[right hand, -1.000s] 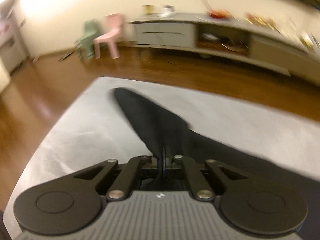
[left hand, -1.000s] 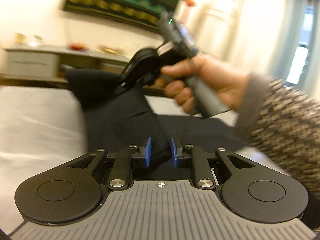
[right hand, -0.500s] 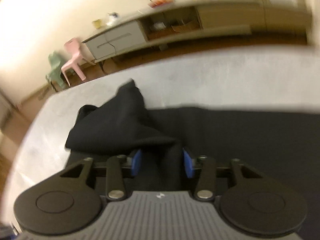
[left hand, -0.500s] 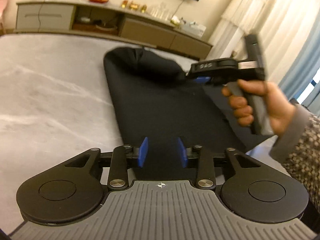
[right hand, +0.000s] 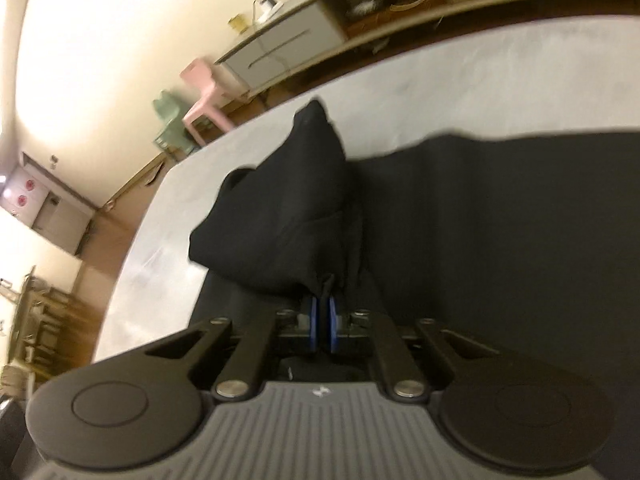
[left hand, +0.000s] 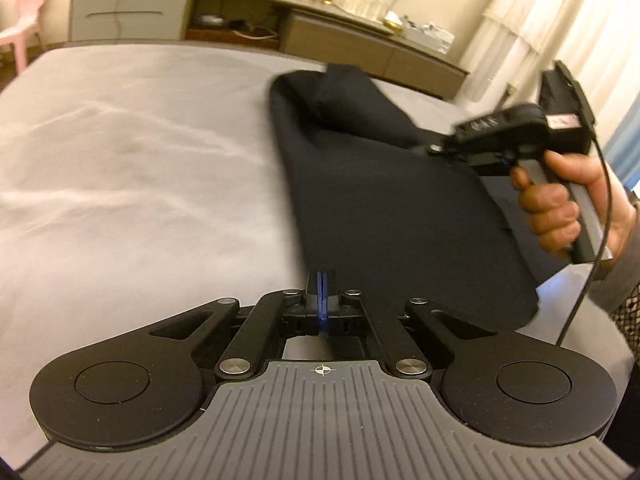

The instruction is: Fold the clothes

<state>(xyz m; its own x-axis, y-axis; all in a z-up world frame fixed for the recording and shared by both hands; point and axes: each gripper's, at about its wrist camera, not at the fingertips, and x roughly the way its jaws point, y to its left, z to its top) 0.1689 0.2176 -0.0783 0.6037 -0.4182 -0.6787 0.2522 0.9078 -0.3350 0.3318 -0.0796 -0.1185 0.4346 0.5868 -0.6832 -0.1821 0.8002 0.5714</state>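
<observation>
Two grippers on one black garment (left hand: pixel 384 208), spread along the right of the grey bed (left hand: pixel 140 160). Left gripper (left hand: pixel 321 280): jaws shut at the near-left hem, can't tell if cloth's caught. Right gripper (right hand: pixel 322 312): jaws pinching a bunched fold w/ little showing btwn them. Risk: fold slips, far lump stays crooked.

Cream walls (right hand: pixel 100 40), long low sideboard (left hand: pixel 240 20), pink chair (right hand: pixel 204 92), wood floor (right hand: pixel 132 184), perhaps pale curtains (left hand: pixel 560 20)

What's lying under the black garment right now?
The grey bed sheet shows all around the black garment, which lies on it. Anything beneath the cloth itself is covered.
</observation>
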